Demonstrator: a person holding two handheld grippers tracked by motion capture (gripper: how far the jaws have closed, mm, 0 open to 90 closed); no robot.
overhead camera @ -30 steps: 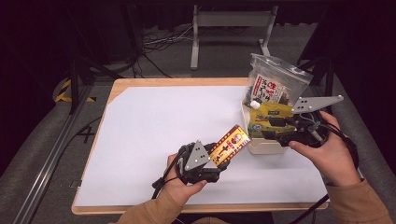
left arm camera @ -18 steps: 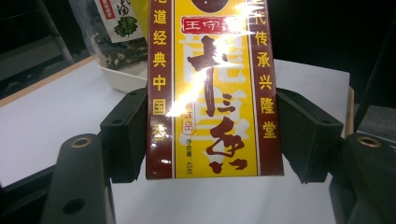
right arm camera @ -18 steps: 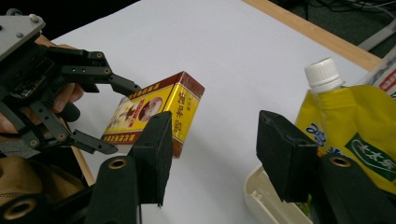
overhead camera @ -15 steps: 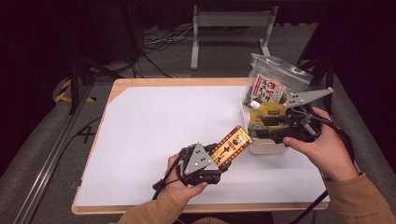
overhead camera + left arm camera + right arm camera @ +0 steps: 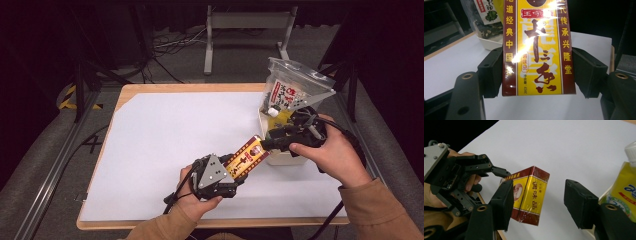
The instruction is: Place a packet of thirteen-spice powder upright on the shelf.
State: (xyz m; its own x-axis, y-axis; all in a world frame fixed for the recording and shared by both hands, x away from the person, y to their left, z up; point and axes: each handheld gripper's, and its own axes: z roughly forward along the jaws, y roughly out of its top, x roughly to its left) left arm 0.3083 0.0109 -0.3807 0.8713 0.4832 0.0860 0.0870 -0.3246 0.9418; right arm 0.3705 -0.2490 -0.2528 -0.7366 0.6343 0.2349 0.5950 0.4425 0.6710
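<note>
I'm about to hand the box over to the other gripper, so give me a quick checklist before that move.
1. Left gripper clamped on the red-and-yellow seasoning carton: ok.
2. Right gripper open, its jaws having just been opening: ok.
3. Carton's free end between the right jaws: cannot tell; it lies just beyond them.
4. Right pads off the carton: ok.
5. White tray with the yellow bottle close beside the right gripper: not ok.

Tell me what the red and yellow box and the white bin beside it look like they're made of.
The red and yellow box looks like printed cardboard under glossy clear film: glare streaks cross its face and the edges stay crisp. The white bin seems matte plastic or foam, plain with a thick rim; the pictures leave that open.
</note>
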